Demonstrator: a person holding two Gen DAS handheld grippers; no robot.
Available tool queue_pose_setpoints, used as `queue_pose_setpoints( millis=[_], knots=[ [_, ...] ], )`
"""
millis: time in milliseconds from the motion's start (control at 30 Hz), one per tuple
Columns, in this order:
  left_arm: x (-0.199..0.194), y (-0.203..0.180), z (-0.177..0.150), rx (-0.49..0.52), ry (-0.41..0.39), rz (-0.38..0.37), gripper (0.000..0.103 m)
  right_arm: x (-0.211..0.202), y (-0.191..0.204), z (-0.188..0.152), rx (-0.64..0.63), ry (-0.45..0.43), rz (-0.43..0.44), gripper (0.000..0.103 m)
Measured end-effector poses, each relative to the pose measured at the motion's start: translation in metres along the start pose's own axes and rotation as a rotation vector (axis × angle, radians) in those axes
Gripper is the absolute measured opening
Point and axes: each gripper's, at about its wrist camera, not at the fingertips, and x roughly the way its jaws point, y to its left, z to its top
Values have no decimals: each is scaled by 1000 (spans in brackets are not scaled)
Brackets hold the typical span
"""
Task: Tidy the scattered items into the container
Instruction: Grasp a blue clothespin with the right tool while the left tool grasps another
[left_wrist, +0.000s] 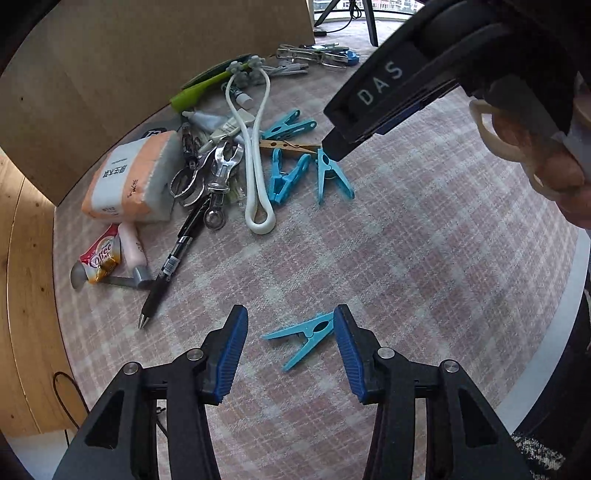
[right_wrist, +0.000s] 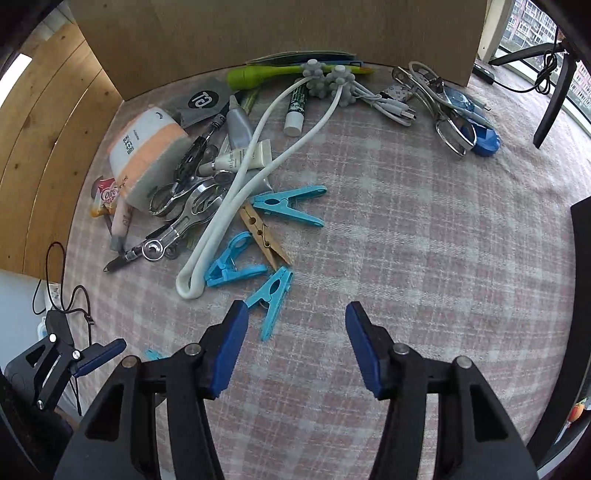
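My left gripper (left_wrist: 290, 328) is open and hangs low over a lone blue clothespin (left_wrist: 303, 339) on the checked cloth; the pin lies between the fingers, against the right pad. My right gripper (right_wrist: 295, 325) is open and empty, just behind another blue clothespin (right_wrist: 271, 295) that lies by its left fingertip. In the left wrist view the right gripper (left_wrist: 338, 147) reaches down beside that same blue pin (left_wrist: 330, 177). More blue pins (right_wrist: 288, 205) and a wooden pin (right_wrist: 264, 236) lie beyond. No container shows.
A pile sits at the left: tissue pack (right_wrist: 147, 151), scissors (right_wrist: 184, 192), pens (left_wrist: 170, 258), white massage cord (right_wrist: 236, 192), tubes, green brush (right_wrist: 258, 75). Cables and metal clips (right_wrist: 443, 107) lie far right. A cardboard wall (right_wrist: 277, 33) stands behind. Wooden boards are at the left.
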Motion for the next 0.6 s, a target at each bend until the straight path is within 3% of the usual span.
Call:
queue_pose_setpoints(
  millis=[233,367,600],
  knots=[
    [17,1,0,102,19,-42,45,14,6,5,81,17,-19,54],
    [20,5,-2,109,1,-96,45,24,9,4,96,39,-44,46],
    [20,-2,-13,128,9,-136,45,30,11,5,102,53,-69,44]
  ],
)
